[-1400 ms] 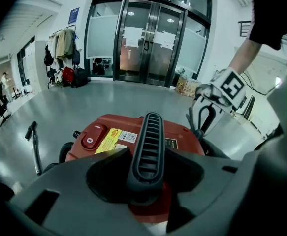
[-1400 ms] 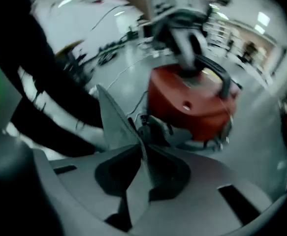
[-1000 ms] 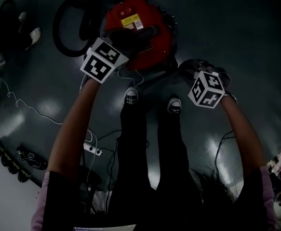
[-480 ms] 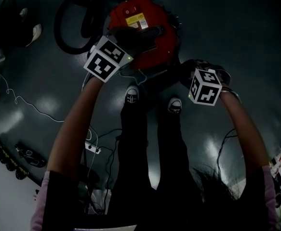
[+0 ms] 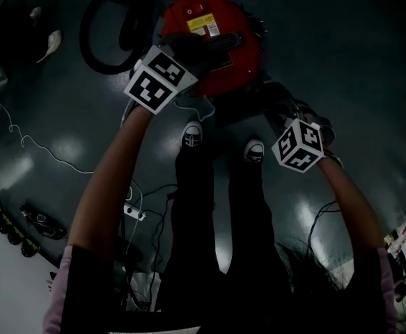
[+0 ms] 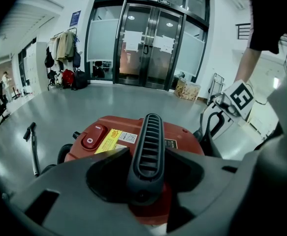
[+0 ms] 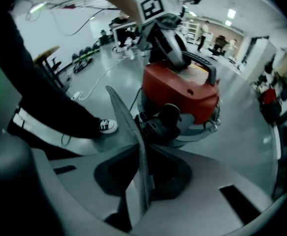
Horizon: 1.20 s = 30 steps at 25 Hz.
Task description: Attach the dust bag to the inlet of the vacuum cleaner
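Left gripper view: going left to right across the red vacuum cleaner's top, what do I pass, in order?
Red switch → yellow label → white label → black ribbed handle

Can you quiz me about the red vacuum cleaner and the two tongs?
1. True or false: the left tongs grip the black handle of the vacuum cleaner.
2. What sits between the right tongs? A a thin grey sheet, B a shoe, C a hose.
3. Fill in: the vacuum cleaner's top is ____.
Key: 1 true. 2 A; those tongs have just been closing on it. 3 red.
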{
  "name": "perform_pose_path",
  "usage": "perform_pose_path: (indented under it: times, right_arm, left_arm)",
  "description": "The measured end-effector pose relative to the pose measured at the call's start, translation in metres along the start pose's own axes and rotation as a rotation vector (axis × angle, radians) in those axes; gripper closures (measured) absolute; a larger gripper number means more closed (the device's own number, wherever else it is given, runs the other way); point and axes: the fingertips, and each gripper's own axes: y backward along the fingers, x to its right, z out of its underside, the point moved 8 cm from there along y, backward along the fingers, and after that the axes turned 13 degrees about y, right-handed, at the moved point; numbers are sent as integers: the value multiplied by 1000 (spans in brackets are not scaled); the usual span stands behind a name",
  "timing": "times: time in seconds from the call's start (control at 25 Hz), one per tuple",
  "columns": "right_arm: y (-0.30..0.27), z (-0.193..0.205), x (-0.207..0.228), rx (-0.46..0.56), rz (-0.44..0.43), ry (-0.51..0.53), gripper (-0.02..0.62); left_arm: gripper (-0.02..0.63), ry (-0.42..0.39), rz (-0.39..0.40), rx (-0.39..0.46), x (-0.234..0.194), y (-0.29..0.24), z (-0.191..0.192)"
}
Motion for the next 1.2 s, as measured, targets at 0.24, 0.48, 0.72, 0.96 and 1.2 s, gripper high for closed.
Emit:
perform_pose_path:
  times: [0.24,0.48,0.72,0.96,1.2]
  right_arm:
    - [-4,-14,12,87,40,-289,534]
    - [0,10,11,102,-55,-156,535]
    - [-10,-6,17,-1,-126,74,534]
    - [-12,-15,2,-110,-50,621,517]
    - [-6,-6,6,-46,-44,462,518]
  left_arm:
    - [413,0,-5,1,-1,2,3]
    - [413,4,8,-6,-2,2,0]
    - [413,-4,9,21,-5,6,4]
    - [413,-5,13,24,-5,2,4]
    - [413,9,25,-9,-2,2,2]
